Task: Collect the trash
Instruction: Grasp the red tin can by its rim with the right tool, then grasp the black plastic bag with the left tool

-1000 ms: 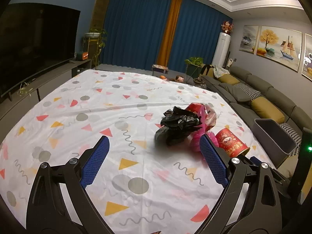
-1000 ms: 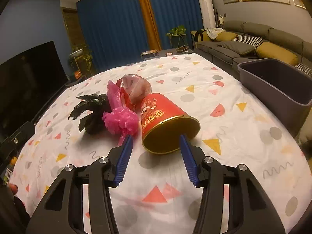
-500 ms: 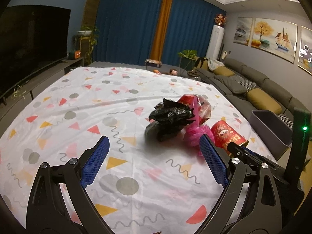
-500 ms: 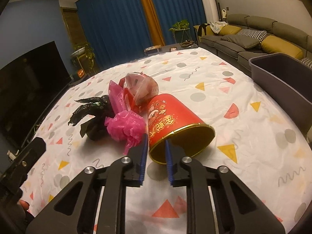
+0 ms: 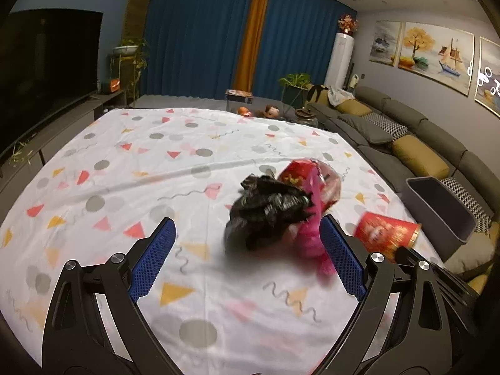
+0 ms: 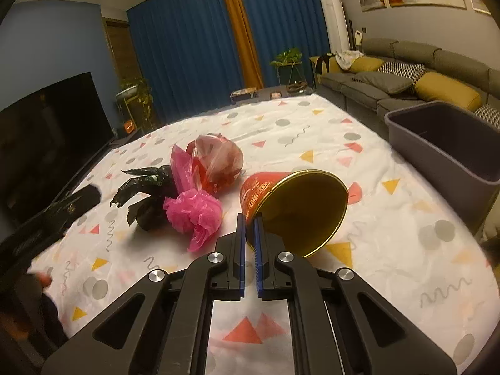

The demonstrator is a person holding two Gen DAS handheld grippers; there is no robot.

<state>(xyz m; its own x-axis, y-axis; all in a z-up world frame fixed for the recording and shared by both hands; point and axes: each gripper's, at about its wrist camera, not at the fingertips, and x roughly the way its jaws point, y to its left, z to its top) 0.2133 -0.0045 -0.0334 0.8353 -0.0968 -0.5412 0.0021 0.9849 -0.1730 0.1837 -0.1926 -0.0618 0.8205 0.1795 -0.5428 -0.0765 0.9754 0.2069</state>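
The right gripper [image 6: 249,234] has closed on the rim of the red cup [image 6: 293,209] and tilted it; carry it level to the gray bin [image 6: 443,143]. The left gripper [image 5: 247,259] stays open.

right gripper [image 6: 249,234]: jaws gone from wide open to pinched on the rim of the red cup [image 6: 293,209]; cup now tipped up off the tablecloth [image 6: 312,131] | left gripper [image 5: 247,250]: moved closer to black bag [image 5: 265,212]
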